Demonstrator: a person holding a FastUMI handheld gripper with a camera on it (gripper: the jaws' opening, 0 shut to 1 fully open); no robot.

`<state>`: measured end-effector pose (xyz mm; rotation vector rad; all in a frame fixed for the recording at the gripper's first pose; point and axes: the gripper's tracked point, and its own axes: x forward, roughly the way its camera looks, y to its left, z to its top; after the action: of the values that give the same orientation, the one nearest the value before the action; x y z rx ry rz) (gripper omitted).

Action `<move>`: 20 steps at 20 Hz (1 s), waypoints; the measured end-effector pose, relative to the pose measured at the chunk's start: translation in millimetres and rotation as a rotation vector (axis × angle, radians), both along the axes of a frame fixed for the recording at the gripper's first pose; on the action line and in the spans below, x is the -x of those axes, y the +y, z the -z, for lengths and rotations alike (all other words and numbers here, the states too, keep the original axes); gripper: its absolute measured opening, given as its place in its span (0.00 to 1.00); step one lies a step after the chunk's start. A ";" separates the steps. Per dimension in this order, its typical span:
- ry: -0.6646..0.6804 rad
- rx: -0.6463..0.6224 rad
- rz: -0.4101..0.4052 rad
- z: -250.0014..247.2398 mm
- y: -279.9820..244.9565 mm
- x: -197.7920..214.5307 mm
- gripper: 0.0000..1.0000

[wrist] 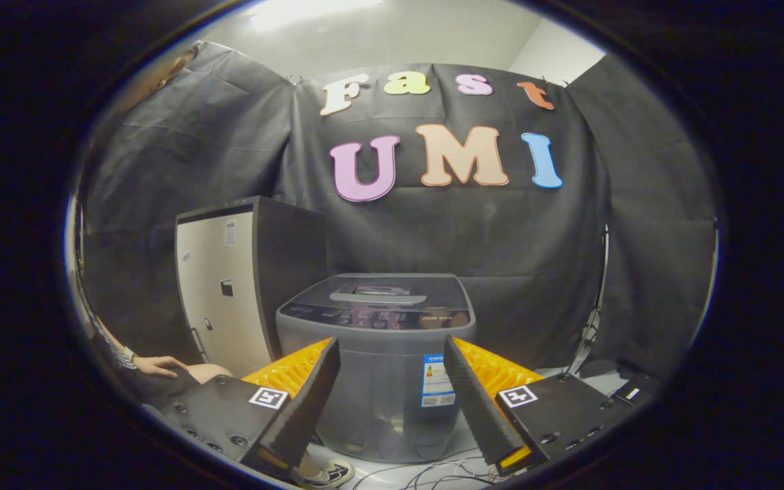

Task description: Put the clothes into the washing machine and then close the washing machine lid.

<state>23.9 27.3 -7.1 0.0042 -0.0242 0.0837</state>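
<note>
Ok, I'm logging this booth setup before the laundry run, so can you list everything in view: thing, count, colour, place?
Washing machine: one, grey, on the floor just beyond the fingers, seen between them; lid looks down.
Label on the machine: one, white and blue, on its front, near the right finger.
Cabinet: one, pale front with dark top and side, behind and left of the machine.
Cables: a few, thin, pale and dark, on the floor at the machine's foot.
Stand: one, dark, thin, right of the machine against the cloth wall.
Seated person's hand: one, resting on a lap, left of the fingers.
Shoe: one, light, on the floor below the left finger.
Gripper: one, fingers spread open, holding nothing.
</note>
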 end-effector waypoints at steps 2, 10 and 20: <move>-0.001 0.000 0.000 -0.8 -0.1 -0.3 0.96; 0.001 0.000 -0.001 -0.3 -1.0 0.6 0.96; 0.001 0.000 -0.001 0.9 -1.4 0.4 0.96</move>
<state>23.5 25.9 -8.0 0.0043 -0.0229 0.0849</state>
